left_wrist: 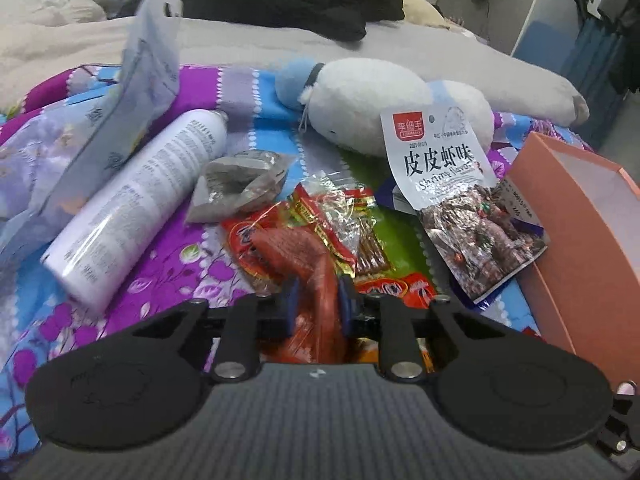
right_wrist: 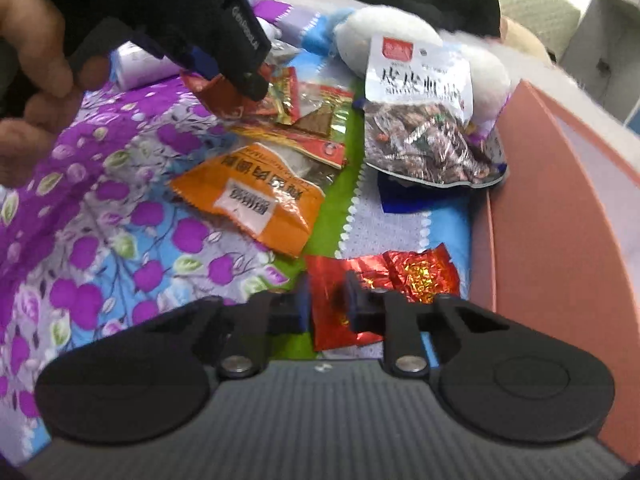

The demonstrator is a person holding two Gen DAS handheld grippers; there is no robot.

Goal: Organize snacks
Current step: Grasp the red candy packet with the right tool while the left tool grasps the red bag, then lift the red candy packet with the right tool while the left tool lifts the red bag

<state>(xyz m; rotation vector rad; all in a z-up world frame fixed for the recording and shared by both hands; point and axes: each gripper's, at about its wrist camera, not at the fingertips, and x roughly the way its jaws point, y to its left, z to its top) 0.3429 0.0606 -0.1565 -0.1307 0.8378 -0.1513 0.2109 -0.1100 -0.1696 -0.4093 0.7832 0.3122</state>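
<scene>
2 handheld grippers work over a bedspread point(left_wrist: 168, 280) w/ purple flowers, strewn w/ snack packets. The left gripper point(left_wrist: 316, 300) has its fingers pinched together on a red-orange snack packet point(left_wrist: 308, 256) at the near edge of the pile; the film bunches between the pads. In the right wrist view the same gripper point(right_wrist: 240, 80) is seen from outside, a hand point(right_wrist: 32, 60) around its grip.

The right gripper point(right_wrist: 328, 300) is clamped on a red foil packet point(right_wrist: 340, 308) lying just beside a salmon-pink box point(right_wrist: 560, 240), open-topped, likely where snacks go.

Other snacks wait: a shrimp-flavour bag point(left_wrist: 460, 200) leaning against a white plush toy point(left_wrist: 380, 96), an orange packet point(right_wrist: 256, 196) flat on the cloth. A white bottle point(left_wrist: 136, 208) lies nearby, no snack.

Handling, as a guess: both packets look light, thin, crinkly & slippery, contents maybe crushable. Best hold is a sealed edge or corner, not the filled middle; foil may slide out if the lift is fast.
</scene>
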